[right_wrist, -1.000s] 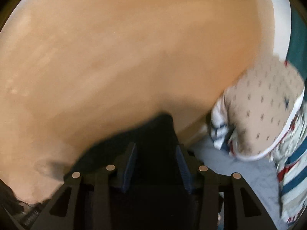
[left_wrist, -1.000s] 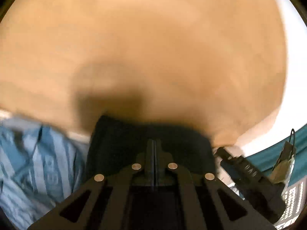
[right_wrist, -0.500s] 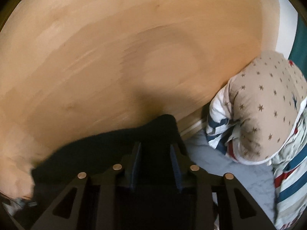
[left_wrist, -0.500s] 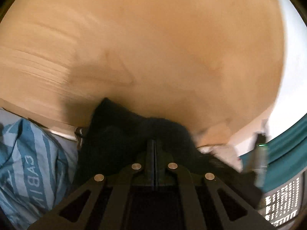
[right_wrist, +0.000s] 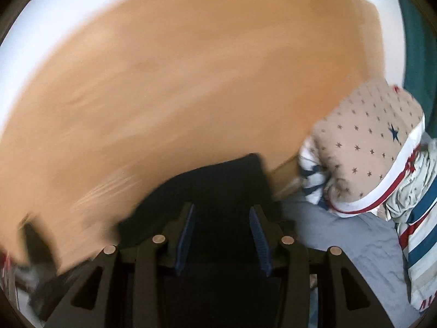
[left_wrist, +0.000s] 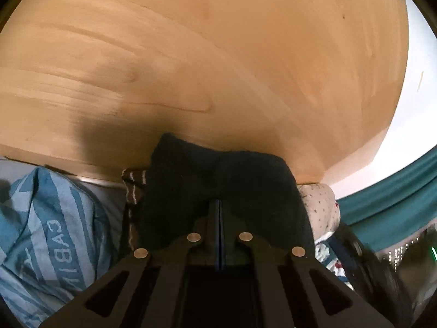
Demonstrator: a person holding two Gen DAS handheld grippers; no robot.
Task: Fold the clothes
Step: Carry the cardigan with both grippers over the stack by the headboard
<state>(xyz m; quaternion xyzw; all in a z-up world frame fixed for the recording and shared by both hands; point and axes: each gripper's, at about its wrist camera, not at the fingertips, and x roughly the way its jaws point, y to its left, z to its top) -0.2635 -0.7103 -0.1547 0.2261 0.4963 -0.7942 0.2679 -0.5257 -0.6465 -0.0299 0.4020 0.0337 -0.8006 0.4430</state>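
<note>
The dark garment (left_wrist: 218,180) bunches in a soft mound at the near edge of the wooden table (left_wrist: 191,54), sitting at about six o'clock in both wrist views, directly ahead of each tool. In the left wrist view the left gripper (left_wrist: 219,210) has its jaws pressed fully together with the dark cloth pinched at their tips; the fabric humps up over and beyond them onto the tabletop. In the right wrist view the same dark garment (right_wrist: 218,186) lies between and under the fingers of the right gripper (right_wrist: 221,218), whose jaws stand apart and are opening, the blue pads clear of the cloth on both sides. That view is smeared with motion blur.

Around the garment, a blue striped cloth with lettering (left_wrist: 49,235) lies at eight o'clock in the left view, and a brown striped piece (left_wrist: 133,188) shows just beside the garment. A star-patterned pillow (right_wrist: 363,150) sits at three o'clock in the right view, resting on grey bedding (right_wrist: 349,235), with red, white and blue striped fabric (right_wrist: 418,235) at four o'clock.
</note>
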